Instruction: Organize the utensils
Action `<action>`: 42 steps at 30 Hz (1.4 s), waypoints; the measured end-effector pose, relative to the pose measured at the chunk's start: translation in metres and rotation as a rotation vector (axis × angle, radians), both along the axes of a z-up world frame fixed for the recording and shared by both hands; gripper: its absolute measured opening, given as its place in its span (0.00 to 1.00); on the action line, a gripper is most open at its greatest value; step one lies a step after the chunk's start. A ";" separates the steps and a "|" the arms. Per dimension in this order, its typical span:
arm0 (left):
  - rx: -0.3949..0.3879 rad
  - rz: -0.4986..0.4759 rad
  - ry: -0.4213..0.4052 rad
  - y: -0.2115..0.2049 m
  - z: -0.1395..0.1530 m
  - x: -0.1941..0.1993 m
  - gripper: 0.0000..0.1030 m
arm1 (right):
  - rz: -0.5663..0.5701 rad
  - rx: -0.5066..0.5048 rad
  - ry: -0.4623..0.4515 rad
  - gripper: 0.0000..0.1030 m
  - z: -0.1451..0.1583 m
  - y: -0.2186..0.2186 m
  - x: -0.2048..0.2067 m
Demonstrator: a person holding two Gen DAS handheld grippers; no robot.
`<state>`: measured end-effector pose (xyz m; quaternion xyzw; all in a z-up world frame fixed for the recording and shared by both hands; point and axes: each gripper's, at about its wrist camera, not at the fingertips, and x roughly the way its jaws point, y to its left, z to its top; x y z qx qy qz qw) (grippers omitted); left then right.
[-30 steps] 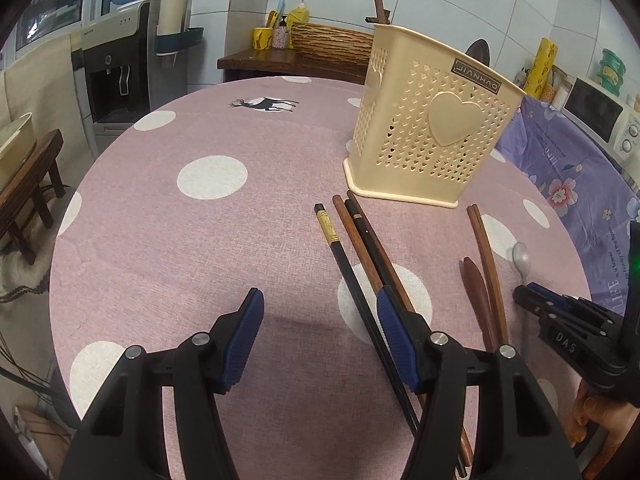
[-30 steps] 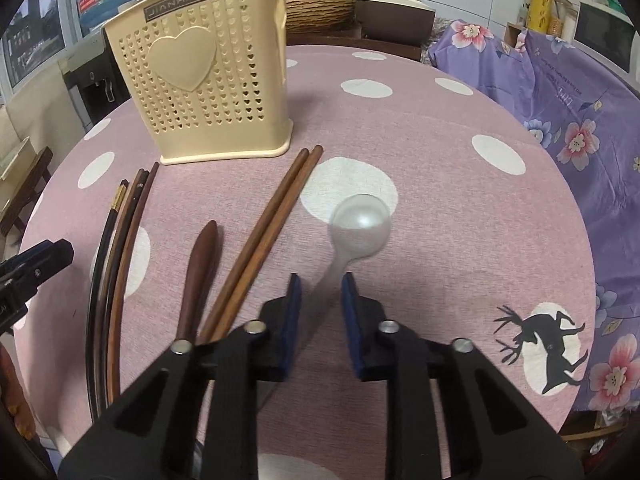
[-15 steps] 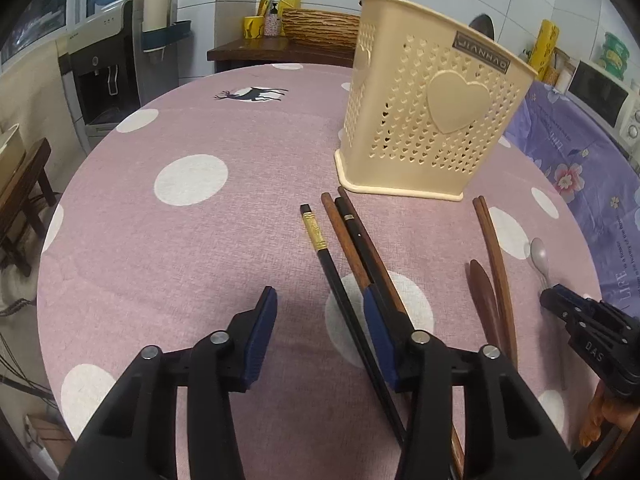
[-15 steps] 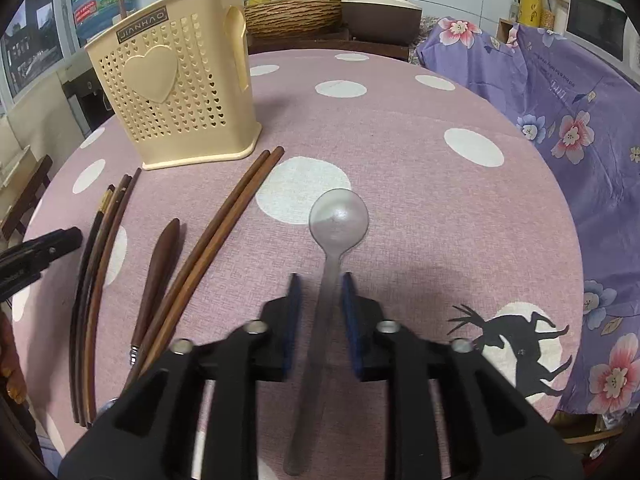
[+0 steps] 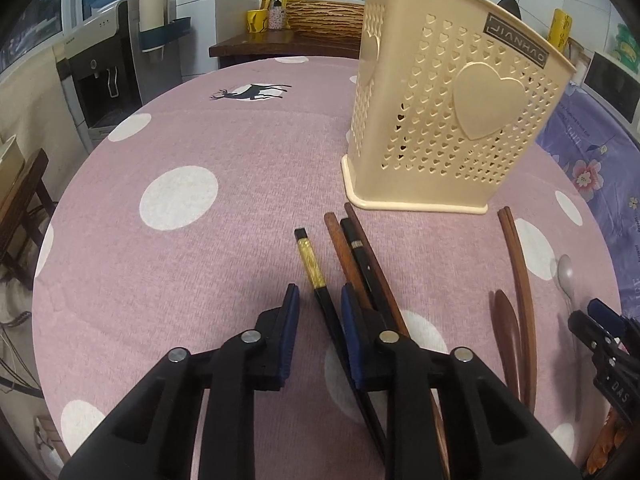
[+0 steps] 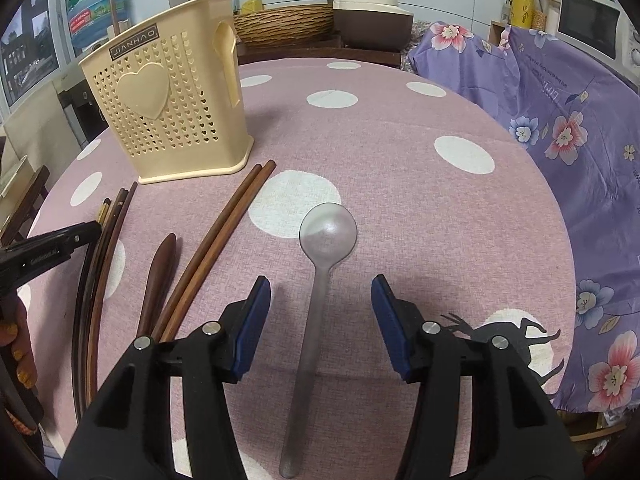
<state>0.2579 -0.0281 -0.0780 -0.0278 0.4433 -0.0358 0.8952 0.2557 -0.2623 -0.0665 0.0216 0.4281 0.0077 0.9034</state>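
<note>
Two chopsticks (image 6: 212,248) just beside holder (image 6: 168,108) base edge.

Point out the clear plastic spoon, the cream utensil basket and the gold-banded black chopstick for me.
clear plastic spoon (image 6: 328,232), right wrist view, on its bowl.
cream utensil basket (image 5: 486,100), left wrist view, on the raised heart.
gold-banded black chopstick (image 5: 311,267), left wrist view, on the gold band.

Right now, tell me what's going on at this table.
A person holding two grippers is sorting utensils lying on the pink dotted tablecloth beside a cream utensil holder. The left gripper is closing around a black chopstick with a gold band, which lies between its fingers. The right gripper is opening, its fingers clear of the clear plastic spoon lying on the cloth between them. Brown chopsticks lie untouched.
</note>
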 end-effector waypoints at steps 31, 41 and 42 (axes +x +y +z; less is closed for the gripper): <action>-0.034 0.005 0.007 -0.003 -0.001 0.018 0.09 | 0.009 -0.045 0.046 0.36 -0.006 0.009 0.057; -0.054 0.018 -0.007 0.001 0.004 0.021 0.08 | 0.034 -0.029 -0.004 0.35 0.004 0.011 0.052; -0.060 0.018 -0.018 0.003 0.008 0.020 0.08 | 0.036 -0.020 -0.016 0.35 0.008 0.011 0.051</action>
